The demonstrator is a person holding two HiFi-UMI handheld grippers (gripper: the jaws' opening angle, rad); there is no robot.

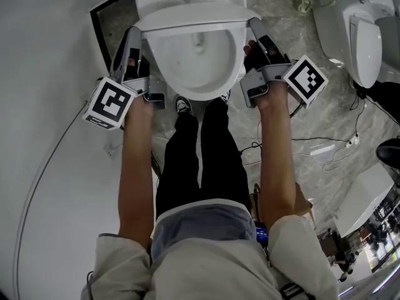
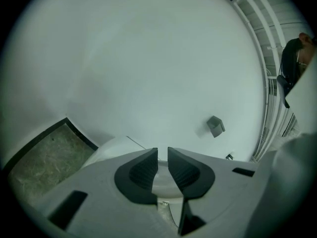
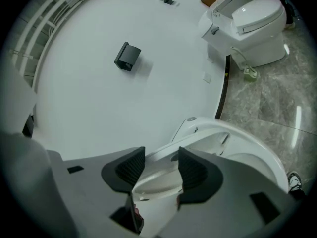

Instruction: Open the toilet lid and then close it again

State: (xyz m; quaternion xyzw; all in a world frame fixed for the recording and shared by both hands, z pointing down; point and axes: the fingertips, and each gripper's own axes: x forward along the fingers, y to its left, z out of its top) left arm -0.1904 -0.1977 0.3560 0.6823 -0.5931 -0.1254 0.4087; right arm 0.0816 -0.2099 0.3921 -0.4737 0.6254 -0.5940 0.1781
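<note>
The glossy white toilet lid (image 1: 194, 11), half raised at top center of the head view, has its right edge pinched in the wide-set right gripper (image 1: 255, 29), while the left gripper (image 1: 132, 35), jaws nearly together, sits right beside its left edge.

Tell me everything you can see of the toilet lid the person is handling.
The toilet lid is glossy white, plastic by the look, with a rounded outline. It is tilted partly up, and the open bowl shows under its front edge. The right gripper has the lid's rim between its jaws, apparently clamped; the left gripper sits at the opposite edge, jaws nearly together, its grip unclear.
</note>
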